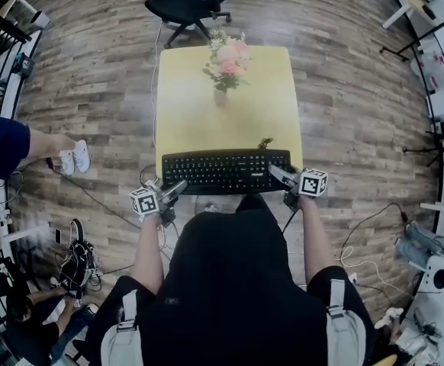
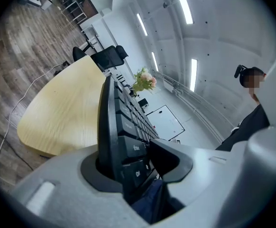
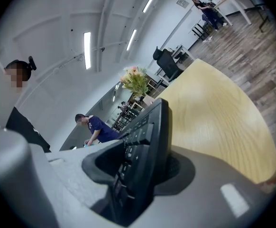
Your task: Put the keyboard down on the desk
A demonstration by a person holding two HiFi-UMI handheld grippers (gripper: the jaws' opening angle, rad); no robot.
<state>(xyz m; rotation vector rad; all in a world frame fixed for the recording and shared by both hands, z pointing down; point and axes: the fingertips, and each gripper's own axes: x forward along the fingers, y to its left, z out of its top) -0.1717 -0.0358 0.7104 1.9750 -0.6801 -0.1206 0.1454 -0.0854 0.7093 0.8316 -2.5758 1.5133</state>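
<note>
The left gripper point(image 1: 179, 186) has its jaws around the left end of the black keyboard point(image 1: 226, 171). The jaws stand slightly apart, and the pad on the key side does not look clamped down. The right gripper point(image 1: 277, 173) brackets the right end the same way, with a thin dark gap on each face of the board, so it is loose too. The keyboard is at the near edge of the pale yellow desk point(image 1: 199, 117), keys up. Its long axis runs left to right across the person, parallel to that edge. Its near long side reaches past the edge toward the person (whether it bears fully on the wood I cannot tell). A vase of pink flowers point(image 1: 226, 63) stands toward the desk's far side, well apart from the keyboard.
</note>
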